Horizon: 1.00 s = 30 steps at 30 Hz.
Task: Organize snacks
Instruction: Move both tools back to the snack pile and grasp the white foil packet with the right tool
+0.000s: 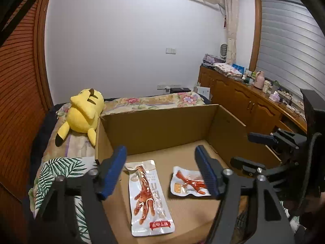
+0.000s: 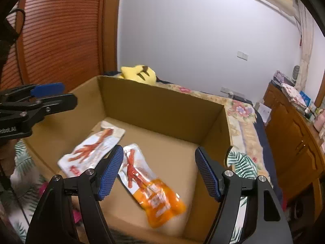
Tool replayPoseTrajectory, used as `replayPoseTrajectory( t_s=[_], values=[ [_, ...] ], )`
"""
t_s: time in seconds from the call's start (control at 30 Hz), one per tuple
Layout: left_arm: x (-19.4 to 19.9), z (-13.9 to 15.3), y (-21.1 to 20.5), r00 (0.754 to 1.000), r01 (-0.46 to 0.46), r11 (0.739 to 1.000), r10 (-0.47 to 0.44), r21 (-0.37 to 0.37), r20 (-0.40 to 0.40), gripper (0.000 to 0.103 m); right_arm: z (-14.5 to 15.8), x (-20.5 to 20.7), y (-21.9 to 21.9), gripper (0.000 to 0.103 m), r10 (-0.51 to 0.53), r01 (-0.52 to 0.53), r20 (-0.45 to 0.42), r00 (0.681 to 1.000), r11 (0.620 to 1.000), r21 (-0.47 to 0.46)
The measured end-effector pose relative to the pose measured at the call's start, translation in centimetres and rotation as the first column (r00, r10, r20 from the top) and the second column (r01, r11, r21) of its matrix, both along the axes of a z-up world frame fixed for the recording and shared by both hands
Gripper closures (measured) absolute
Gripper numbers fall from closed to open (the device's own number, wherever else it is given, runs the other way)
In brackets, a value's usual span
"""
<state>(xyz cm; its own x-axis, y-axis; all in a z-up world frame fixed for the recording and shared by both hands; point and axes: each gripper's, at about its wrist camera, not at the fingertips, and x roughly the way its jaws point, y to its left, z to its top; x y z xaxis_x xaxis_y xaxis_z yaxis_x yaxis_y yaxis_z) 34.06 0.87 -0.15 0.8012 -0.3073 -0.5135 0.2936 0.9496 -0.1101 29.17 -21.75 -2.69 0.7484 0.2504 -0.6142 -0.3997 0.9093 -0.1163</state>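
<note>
An open cardboard box [image 1: 158,126] stands on the bed; it also shows in the right wrist view [image 2: 162,105]. Two chicken-foot snack packs lie flat on its floor. The long white pack [image 1: 149,199] lies on the left, also seen in the right wrist view [image 2: 91,150]. The white and orange pack [image 1: 189,182] lies to its right, blurred in the right wrist view [image 2: 152,187]. My left gripper [image 1: 160,172] is open and empty above the packs. My right gripper [image 2: 159,174] is open and empty above the orange pack; it shows at the right of the left wrist view [image 1: 249,152].
A yellow plush toy [image 1: 83,113] lies on the bed behind the box's left corner. A leaf-print cloth [image 1: 59,168] lies left of the box. A wooden wardrobe [image 1: 18,101] stands at the left. A wooden cabinet [image 1: 243,99] with clutter runs along the right.
</note>
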Motion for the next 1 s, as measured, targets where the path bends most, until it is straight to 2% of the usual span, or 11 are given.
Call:
replayPoseTrajectory(
  t_s=[0.27, 0.47, 0.7, 1.0],
  values=[
    [-3.9, 1.7, -0.2, 0.998, 0.037, 0.999, -0.037, 0.003, 0.048, 0.017, 1.6, -7.7, 0.0, 0.028, 0.064, -0.069, 0.054, 0.996, 0.994, 0.08],
    [-7.6, 1.9, -0.2, 0.997, 0.05, 0.999, -0.05, -0.005, 0.062, 0.013, 1.1, -12.9, -1.8, 0.028, 0.06, -0.065, 0.049, 0.997, 0.991, 0.118],
    [-11.2, -0.2, -0.1, 0.996, 0.083, 0.996, -0.082, -0.013, 0.04, 0.01, -1.5, -16.2, -4.6, 0.028, -0.011, 0.01, 0.007, 1.0, 0.99, 0.141],
    [-13.8, -5.7, -1.7, 0.993, 0.105, 0.994, -0.104, 0.02, -0.048, 0.009, -5.6, -19.8, -8.2, 0.028, -0.101, 0.114, -0.087, 0.991, 0.979, 0.166]
  ],
)
